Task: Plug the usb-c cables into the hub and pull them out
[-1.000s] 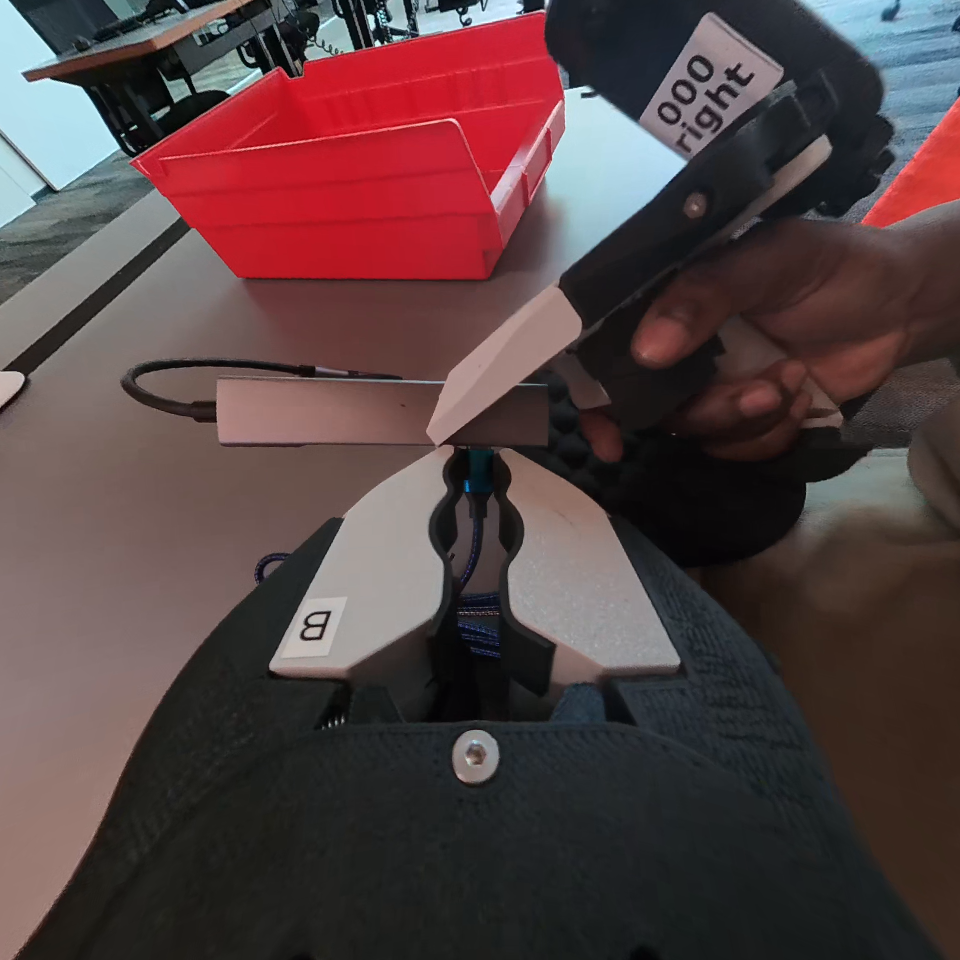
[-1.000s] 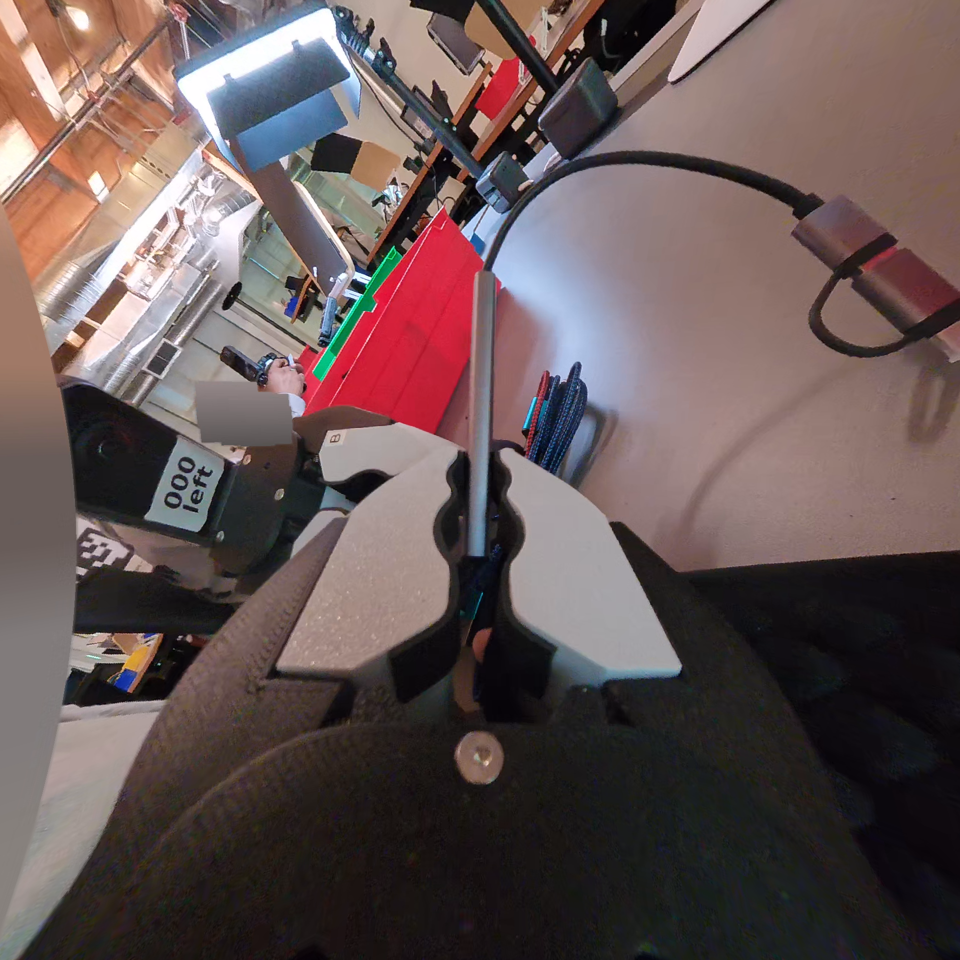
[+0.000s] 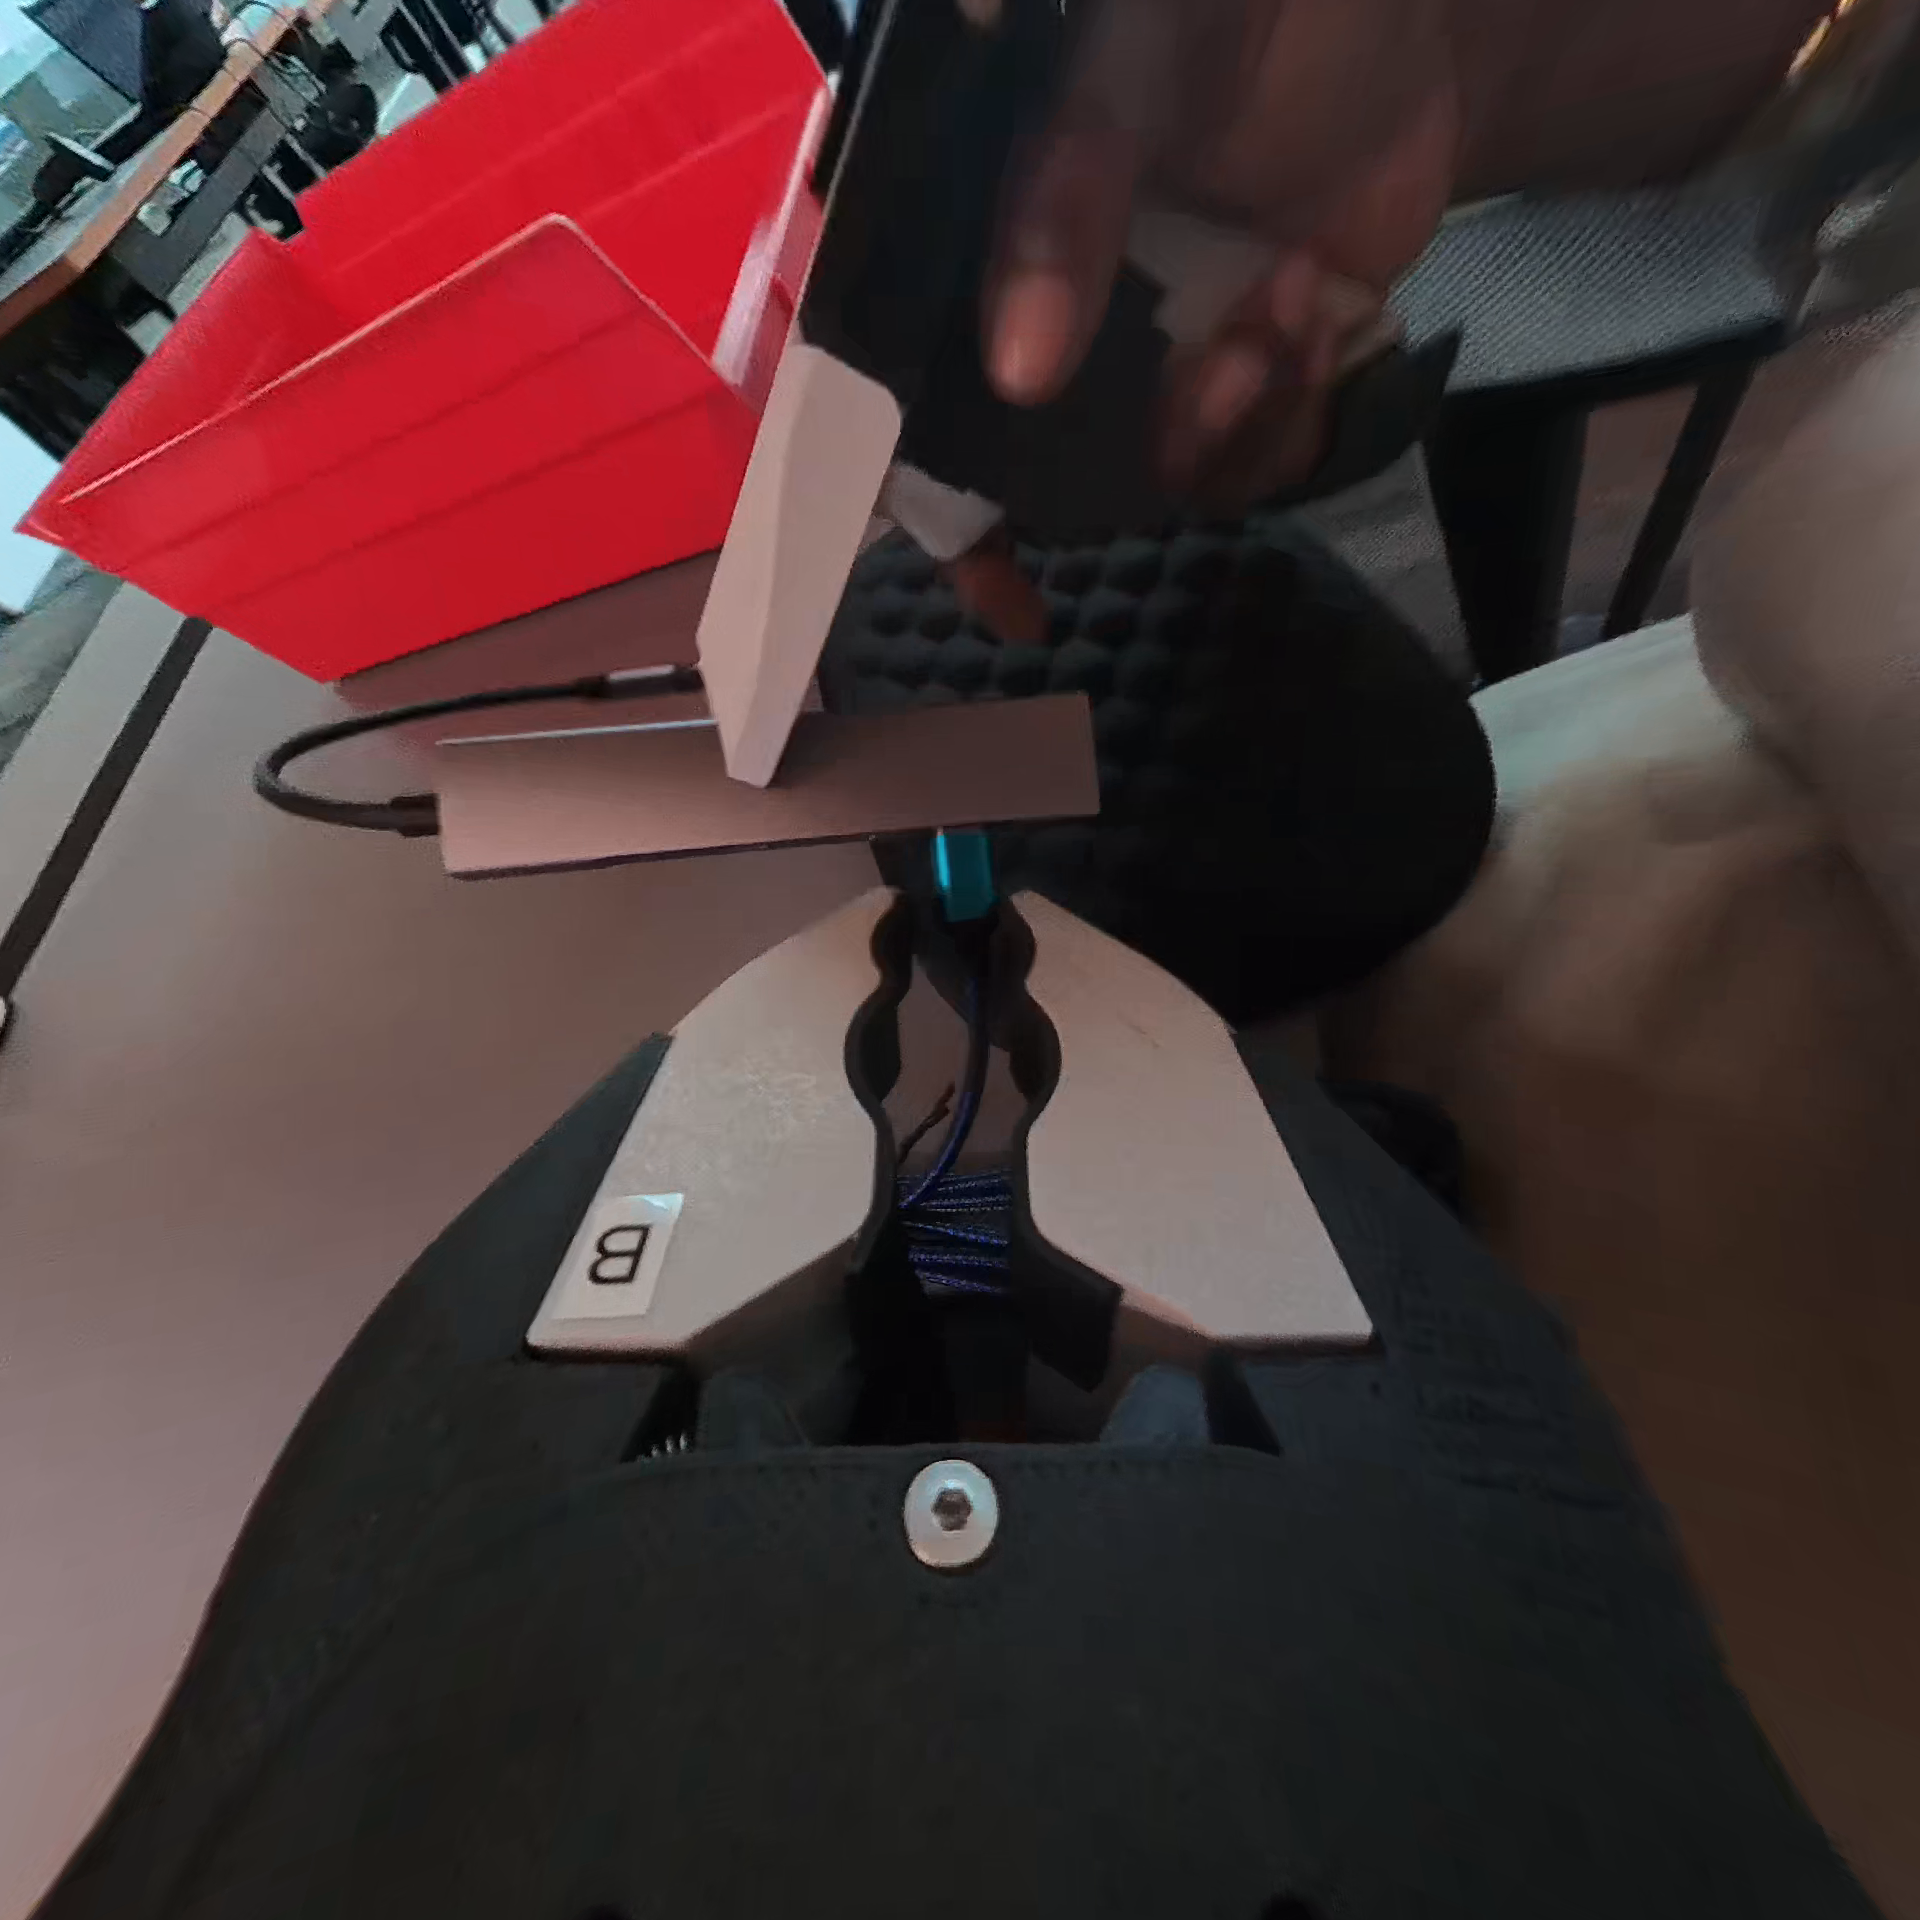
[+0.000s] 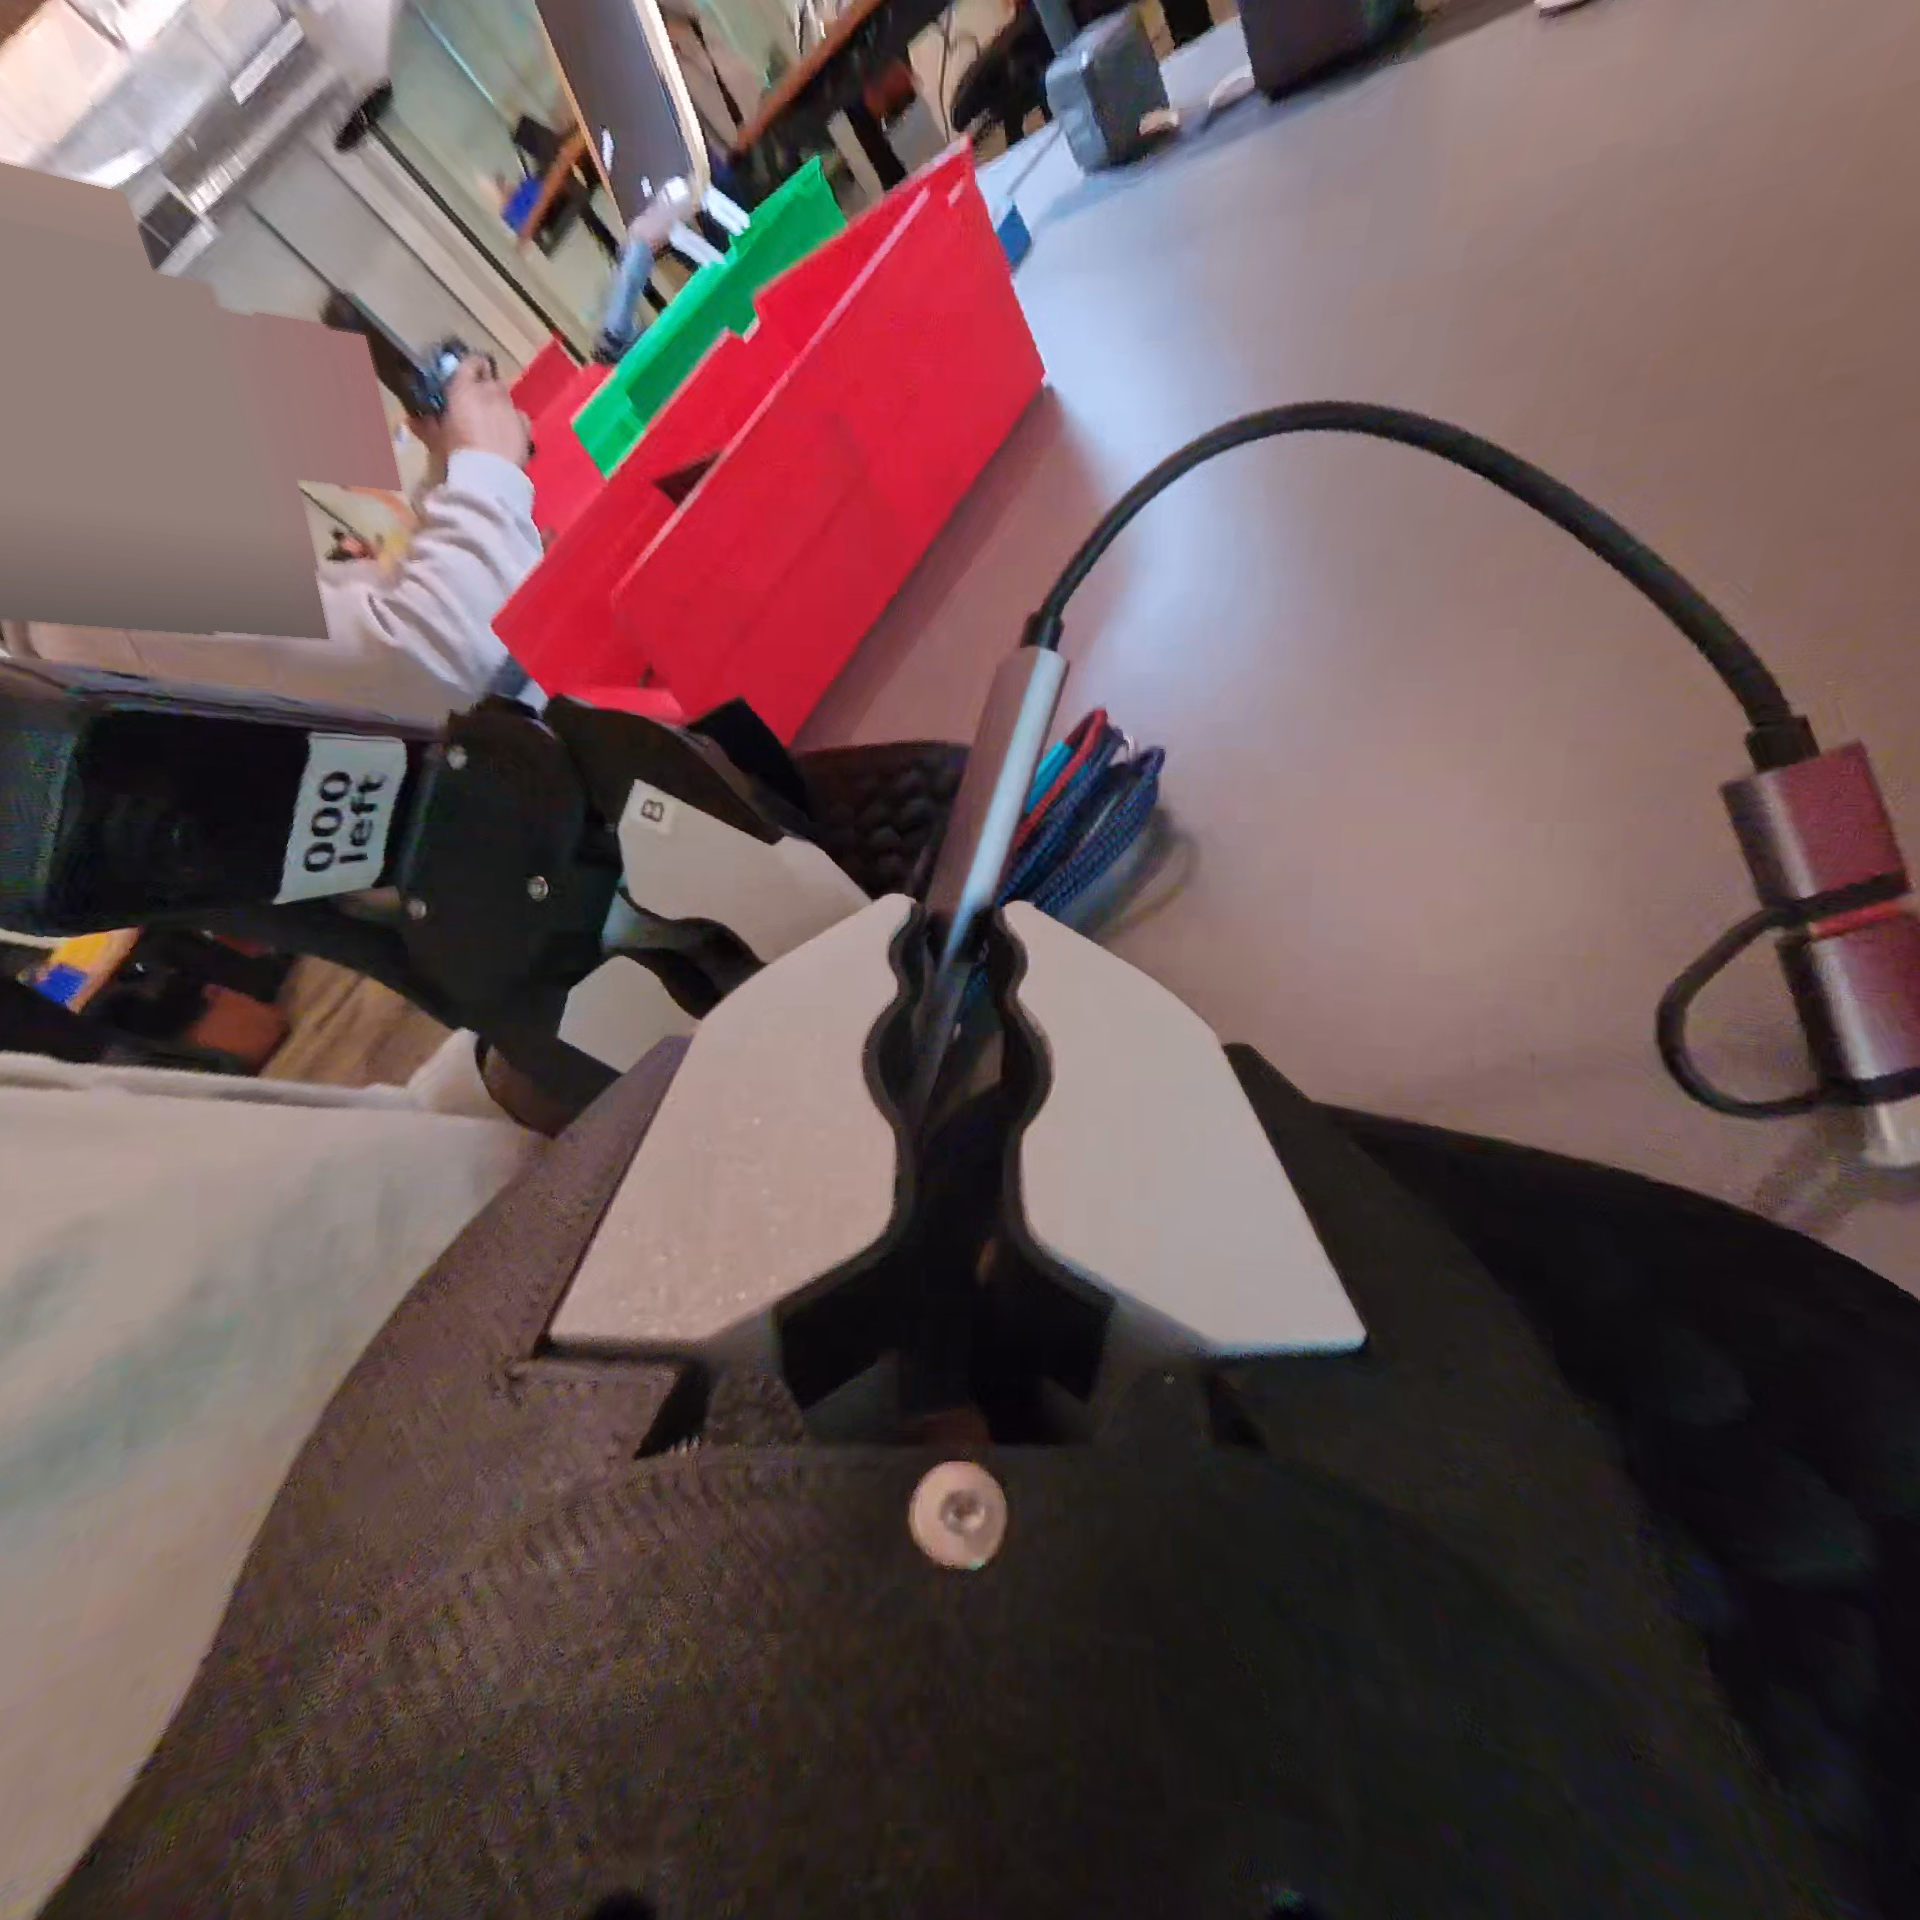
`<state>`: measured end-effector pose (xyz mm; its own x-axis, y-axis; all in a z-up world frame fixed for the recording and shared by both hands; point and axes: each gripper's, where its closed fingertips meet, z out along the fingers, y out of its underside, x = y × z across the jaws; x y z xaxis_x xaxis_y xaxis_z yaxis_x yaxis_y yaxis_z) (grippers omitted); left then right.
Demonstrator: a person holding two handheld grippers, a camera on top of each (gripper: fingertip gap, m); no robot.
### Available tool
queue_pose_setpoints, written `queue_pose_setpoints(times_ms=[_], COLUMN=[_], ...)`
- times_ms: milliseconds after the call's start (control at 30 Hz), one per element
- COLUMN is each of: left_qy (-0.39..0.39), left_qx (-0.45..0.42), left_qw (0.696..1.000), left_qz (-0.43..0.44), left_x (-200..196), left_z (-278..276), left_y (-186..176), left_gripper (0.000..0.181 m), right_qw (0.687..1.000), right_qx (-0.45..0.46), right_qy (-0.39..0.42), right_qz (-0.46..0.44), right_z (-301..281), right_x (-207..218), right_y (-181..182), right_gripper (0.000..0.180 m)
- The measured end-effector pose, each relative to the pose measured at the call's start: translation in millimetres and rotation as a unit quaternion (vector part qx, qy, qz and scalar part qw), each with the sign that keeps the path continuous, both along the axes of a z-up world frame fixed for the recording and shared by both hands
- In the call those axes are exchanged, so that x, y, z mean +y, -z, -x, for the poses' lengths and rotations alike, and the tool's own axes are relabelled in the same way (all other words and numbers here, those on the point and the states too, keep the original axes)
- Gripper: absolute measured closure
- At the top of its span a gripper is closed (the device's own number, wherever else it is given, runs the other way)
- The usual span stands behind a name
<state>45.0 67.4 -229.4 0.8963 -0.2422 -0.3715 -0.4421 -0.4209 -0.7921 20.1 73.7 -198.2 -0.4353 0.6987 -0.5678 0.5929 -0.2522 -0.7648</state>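
While the right gripper point(image 4: 951, 925) pinches the thin grey hub point(image 3: 769, 795) edge-on between closed fingers, the left gripper point(image 3: 951, 909) holds the teal plug point(image 3: 961, 873) of a blue braided usb-c cable point(image 3: 971, 1049), fingers narrowed about the plug's rear.

Item, hub: flat aluminium bar, lifted just off the table point(image 3: 208, 1039), long side across the left wrist view, slightly tilted. Its own black lead point(image 4: 1455, 457) loops over the table to a metal adapter point(image 4: 1829, 914) lying at the right.

Item, plug: meets the hub's near edge, toward its right end. Whether fully seated, half in or coming out cannot be told; some teal body shows outside the port.

Item, spare cables point(image 4: 1091, 810): blue and red braided coils beside the hub on the table, not plugged.

Progress, as judged: one cable is at the port, mid-cycle; the others appear to await their turn, so most of the task seems to remain.

Clearances: red bin point(image 3: 416, 395) stands on the far left, near the hub's lead but apart from it; a green bin point(image 4: 707, 343) sits beyond. Table edge runs close under both tools, with the person's lap on the near right. Open table lies to the left; a straight pull toward the near side looks unobstructed.
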Motion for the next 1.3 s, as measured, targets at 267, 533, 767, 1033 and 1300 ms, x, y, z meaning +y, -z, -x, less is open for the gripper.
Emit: queue_pose_setpoints(times_ms=[267,533,767,1033,1300], left_qy=[-0.100,-0.121,-0.110,-0.325,-0.575], left_qx=[-0.068,-0.134,-0.139,-0.035,-0.067], left_qw=[0.985,0.957,0.960,0.930,0.814], left_qz=[-0.124,-0.225,-0.218,-0.168,0.037], left_x=[0.5,-8.6,-18.3,-173.6,-311.2], left_z=[33.4,48.0,38.2,116.6,205.1], left_y=[-39.9,-70.1,-84.1,-129.2,-28.2], left_gripper=[0.152,0.145,0.143,0.143,0.155], right_qw=[0.994,0.938,0.922,0.967,0.972], right_qx=[-0.095,0.133,0.219,0.180,0.171], right_qy=[-0.015,0.016,0.055,0.092,0.091], right_qz=[-0.054,-0.321,-0.313,-0.154,-0.133], right_z=[-13.8,3.1,7.5,8.7,15.8], right_x=[41.0,57.0,55.3,79.7,85.2], right_y=[31.7,15.2,-3.5,-16.8,-13.3], right_gripper=[0.167,0.157,0.143,0.143,0.146])
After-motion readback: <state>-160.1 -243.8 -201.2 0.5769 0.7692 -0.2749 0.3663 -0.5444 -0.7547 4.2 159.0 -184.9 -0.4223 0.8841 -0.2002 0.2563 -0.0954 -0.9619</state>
